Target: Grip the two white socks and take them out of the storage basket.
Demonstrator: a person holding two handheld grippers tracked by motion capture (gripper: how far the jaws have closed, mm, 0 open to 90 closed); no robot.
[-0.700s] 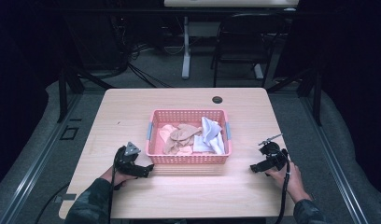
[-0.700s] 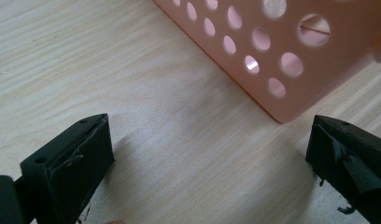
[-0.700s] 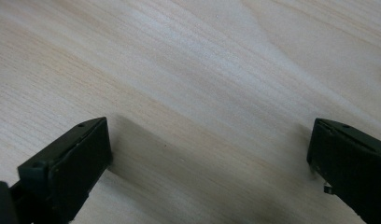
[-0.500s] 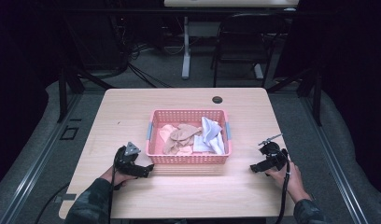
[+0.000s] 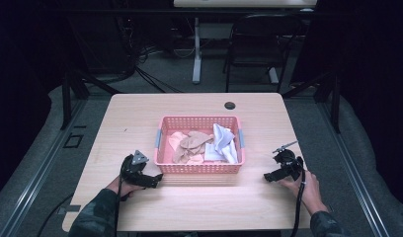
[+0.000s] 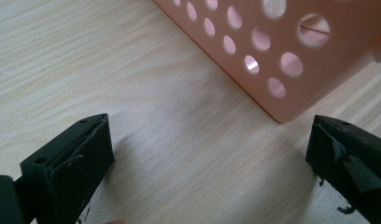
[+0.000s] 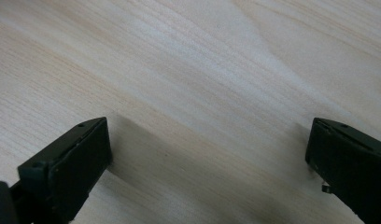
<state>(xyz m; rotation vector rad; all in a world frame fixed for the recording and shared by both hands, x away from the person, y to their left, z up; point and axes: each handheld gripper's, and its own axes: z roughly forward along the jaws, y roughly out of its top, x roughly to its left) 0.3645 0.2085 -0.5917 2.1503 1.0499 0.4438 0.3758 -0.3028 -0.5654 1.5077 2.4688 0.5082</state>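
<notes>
A: High view — a pink basket point(image 5: 199, 168) is seen at table point(image 5: 140, 113) centre, holding crumpled cloths point(image 5: 204, 143). The left gripper point(image 5: 152, 180) is rested at 7 o'clock of the basket, the right gripper point(image 5: 271, 176) at 4 o'clock.

B: Risk? The basket looks light; it could be shoved if a jaw is driven into its wall.

A: Left gripper view — jaws are spread wide, nothing held; the basket corner point(image 6: 282, 70) lies just beyond, at 1 o'clock.

B: Right gripper view — jaws likewise spread wide, empty, bare wood between them.
</notes>
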